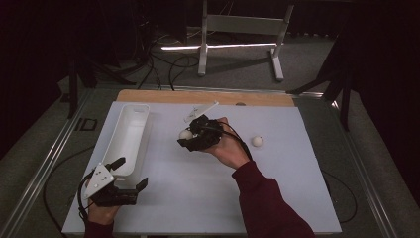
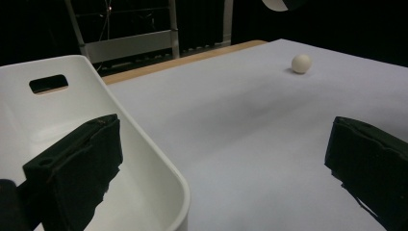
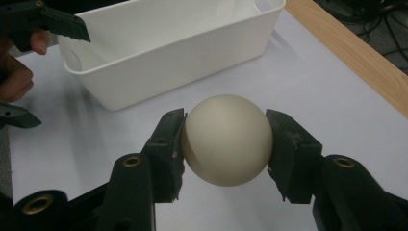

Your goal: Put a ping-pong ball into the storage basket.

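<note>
The right gripper (image 3: 226, 139) is clamped on a cream ball (image 3: 226, 139), one pad pressed to each side of it, at the centre of the right gripper view; in the high view the same ball (image 1: 185, 134) shows just left of centre, held at the tip of the gripper (image 1: 188, 135) above the white table (image 1: 297, 198). There are two balls in all: the held one and a second ball (image 1: 257, 141) lying free on the table right of centre, which sits in the upper right of the left gripper view (image 2: 301, 63). The held ball is smooth, matt and evenly round, with no marks that can be made out. There is one white bin (image 1: 130, 136), long and open-topped, at the left of the high view, with a slot handle (image 2: 48, 83) in its end wall. The left gripper (image 1: 128, 173) rests at the lower left with its jaws spread wide, one inside the bin's near end and one outside it, gripping nothing. Its jaws are cut off by the lower edge of the left gripper view, and the room beyond the table is too dark to read.
</note>
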